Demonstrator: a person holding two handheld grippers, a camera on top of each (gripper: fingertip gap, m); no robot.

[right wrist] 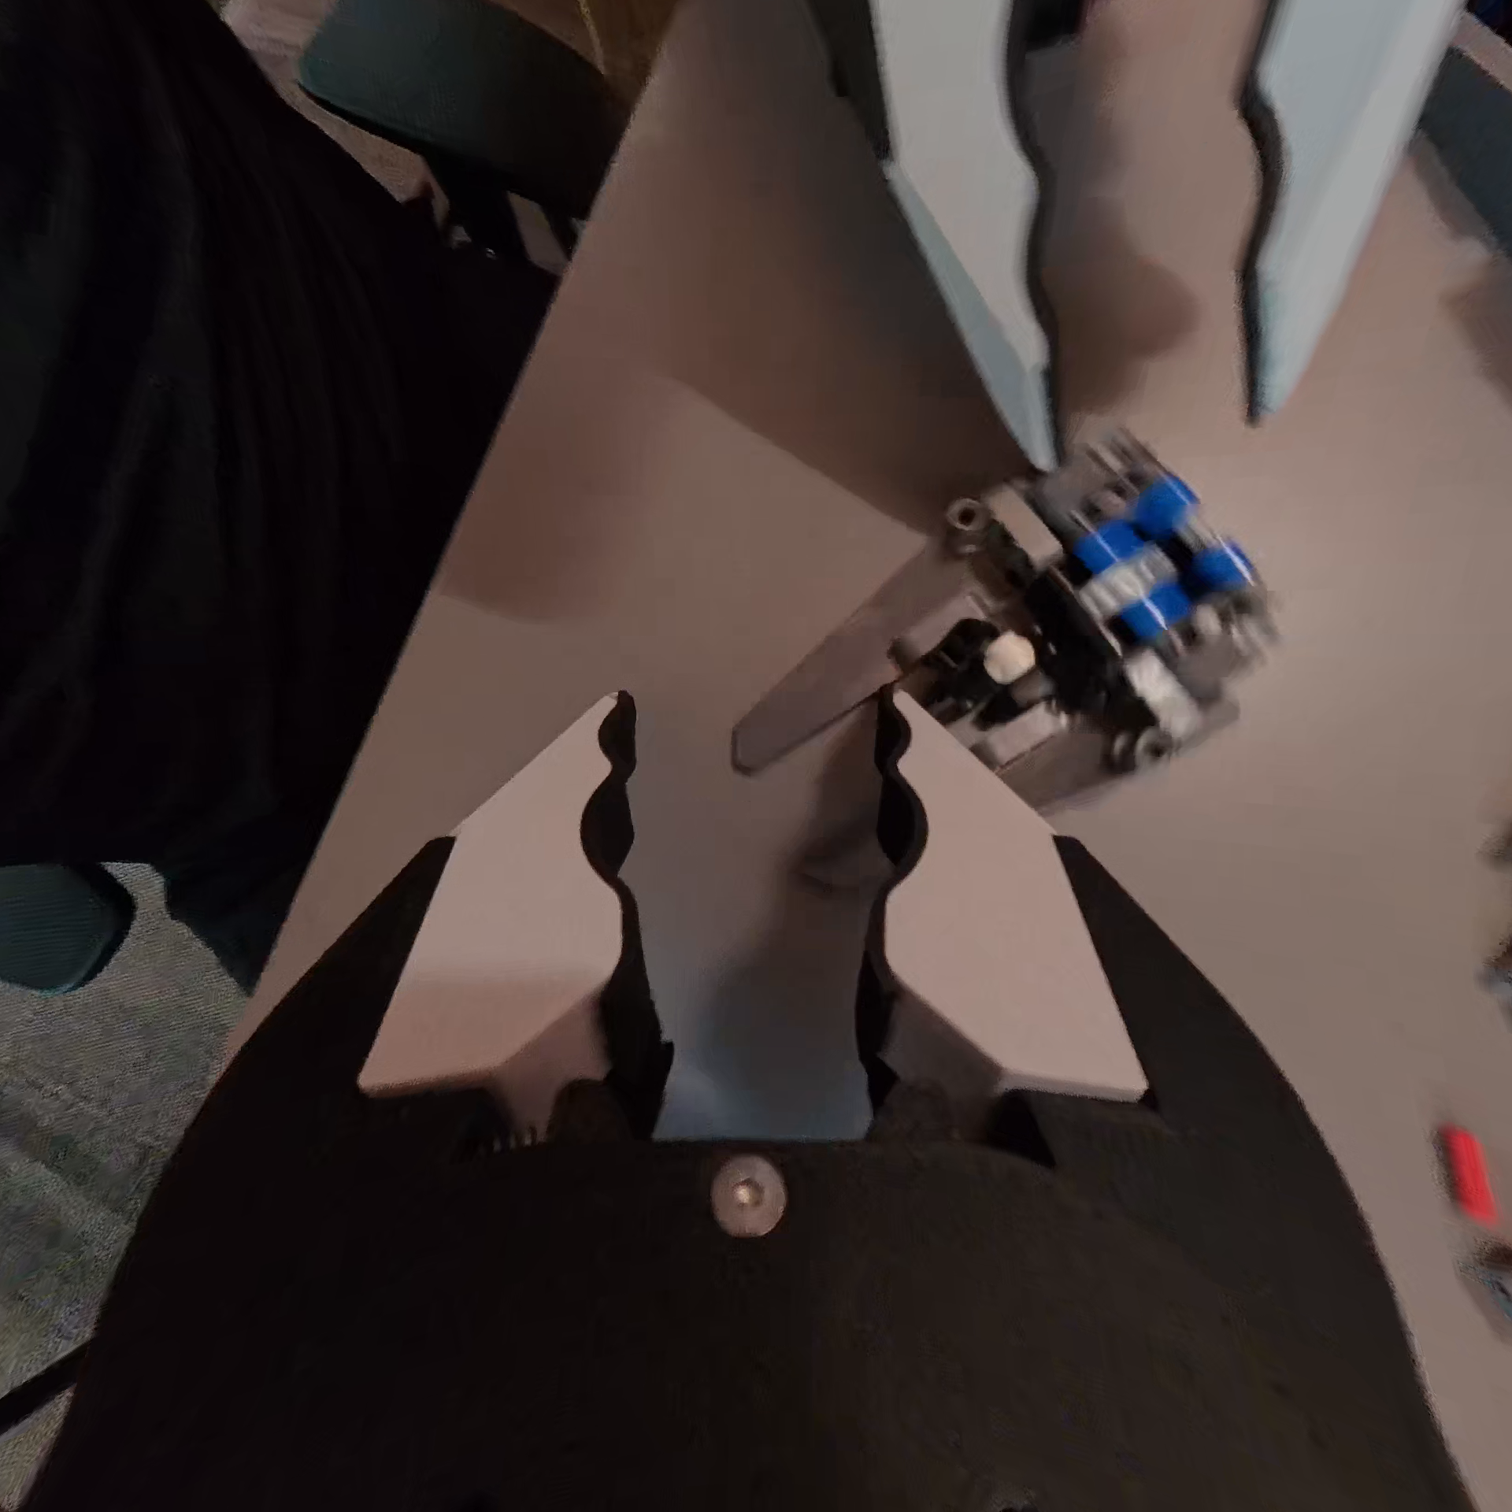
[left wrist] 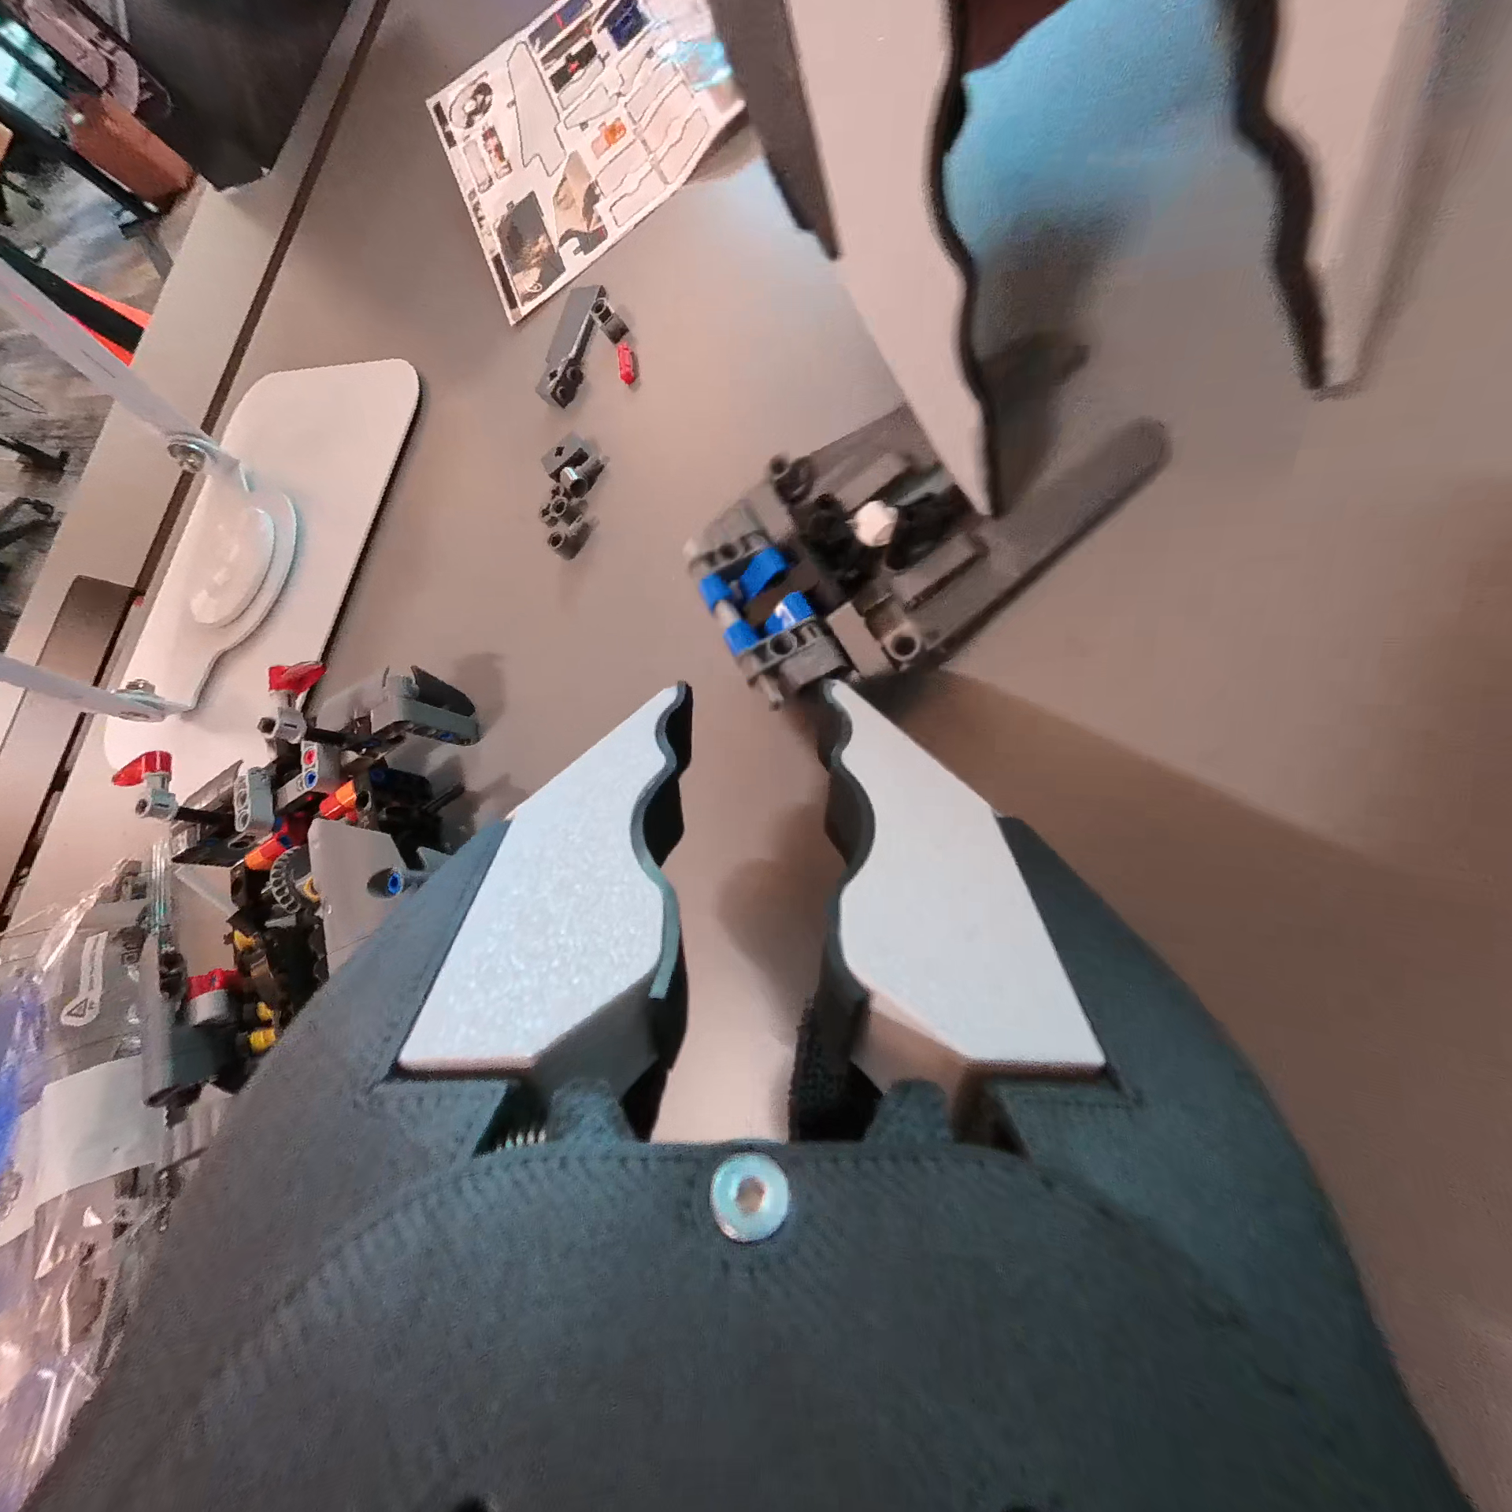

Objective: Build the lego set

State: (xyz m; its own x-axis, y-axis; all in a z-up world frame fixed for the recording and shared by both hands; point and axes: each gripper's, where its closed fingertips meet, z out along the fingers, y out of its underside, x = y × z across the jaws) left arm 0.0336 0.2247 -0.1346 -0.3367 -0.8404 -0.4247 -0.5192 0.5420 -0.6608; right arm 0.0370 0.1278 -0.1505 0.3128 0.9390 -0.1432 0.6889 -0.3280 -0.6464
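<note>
The bench (left wrist: 458, 344) carries everything spread apart, presumably so each piece can be reached singly. The sticker sheet (left wrist: 573, 155) lies at the far side. A larger, many-coloured lego assembly (left wrist: 278, 826) waits beside plastic bags (left wrist: 65, 1088). The grey sub-assembly with blue connectors (left wrist: 826, 573) sits between both grippers, likely for a two-sided hold. The left gripper (left wrist: 757, 704) and right gripper (right wrist: 757, 712) both stand open and empty, tips just beside it. Small dark grey pieces (left wrist: 569, 499) and a red pin (left wrist: 627, 363) lie apart.

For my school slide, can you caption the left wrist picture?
Two open grippers, left gripper and right gripper, meet around a grey-and-blue lego assembly.
</note>
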